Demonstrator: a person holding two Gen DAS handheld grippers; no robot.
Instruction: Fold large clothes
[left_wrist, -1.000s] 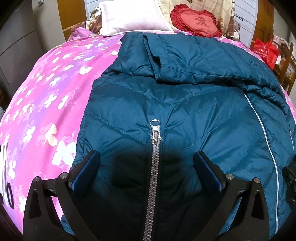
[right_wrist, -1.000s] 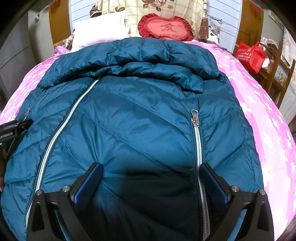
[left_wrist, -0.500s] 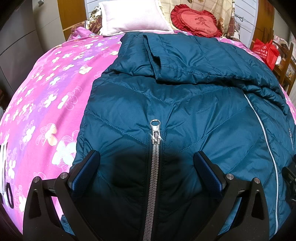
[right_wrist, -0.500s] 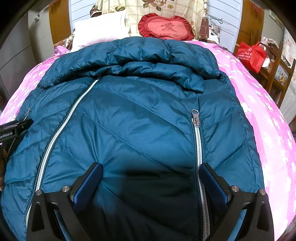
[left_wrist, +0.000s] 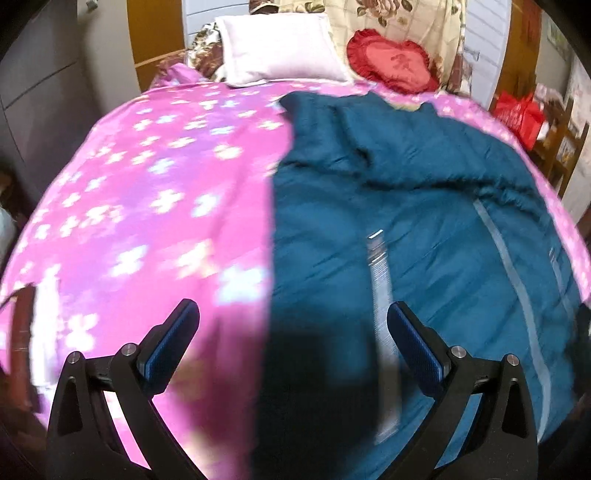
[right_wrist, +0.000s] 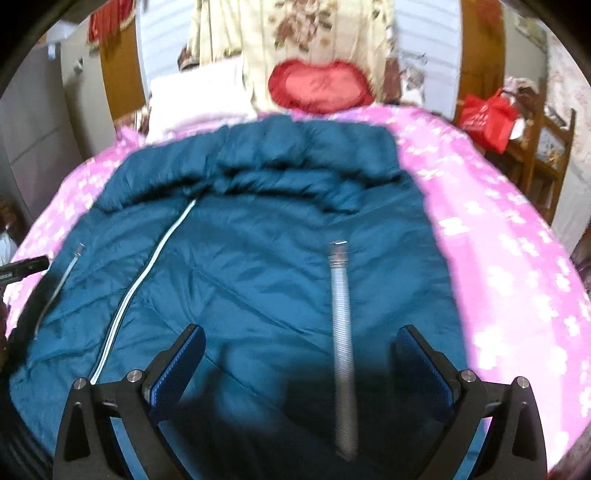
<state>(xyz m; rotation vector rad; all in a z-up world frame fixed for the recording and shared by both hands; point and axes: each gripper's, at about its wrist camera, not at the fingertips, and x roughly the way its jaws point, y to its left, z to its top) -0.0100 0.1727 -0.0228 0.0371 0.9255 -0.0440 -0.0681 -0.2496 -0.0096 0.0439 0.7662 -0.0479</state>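
While both frames are blurred, the jacket (right_wrist: 258, 266) lies flat on the pink bed (left_wrist: 147, 206), its long axis running from the hem near the cameras to the collar by the pillow (left_wrist: 280, 48). Left gripper (left_wrist: 291, 347) and right gripper (right_wrist: 301, 369) hang above it, jaws wide and holding nothing.
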